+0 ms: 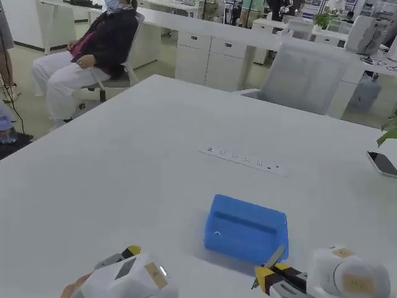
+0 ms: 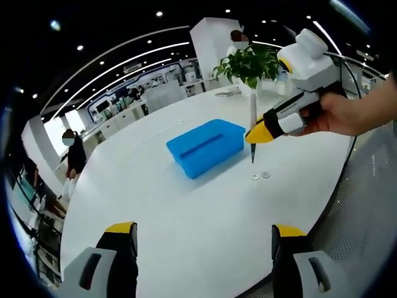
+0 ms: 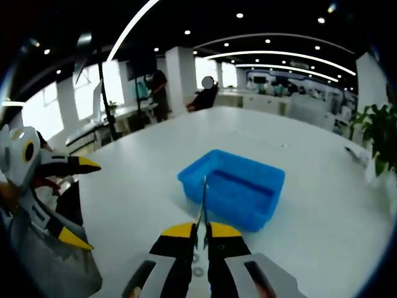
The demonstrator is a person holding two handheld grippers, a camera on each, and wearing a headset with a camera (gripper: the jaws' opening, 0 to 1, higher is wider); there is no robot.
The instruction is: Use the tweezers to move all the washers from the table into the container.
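Early days on this one, as far as I can judge. The right gripper (image 3: 200, 231) has its fingers clenched on the tweezers (image 2: 252, 115), which point down at the table (image 2: 186, 211) with the tips just beside two washers (image 2: 265, 174). I can't tell whether the tips are touching the table or hanging just above it. Nothing is pinched in the tweezers that I can make out.

The two washers lie flat on the table, close together, near the blue container (image 1: 246, 226) but outside it. They're on the side nearest the person. In the right gripper view the inside of the container looks plain blue, with no washers in it that I can see. There's a tiny bright speck on it in the head view, too small to say what it is.

The left gripper (image 2: 205, 231) sits back over the near edge of the table, well apart from the washers. Its fingers are spread wide and hold nothing.

My read: the tweezers are in hand, so that part is done, but the actual moving hasn't started. At least two washers are left to pick up and drop in, one at a time.
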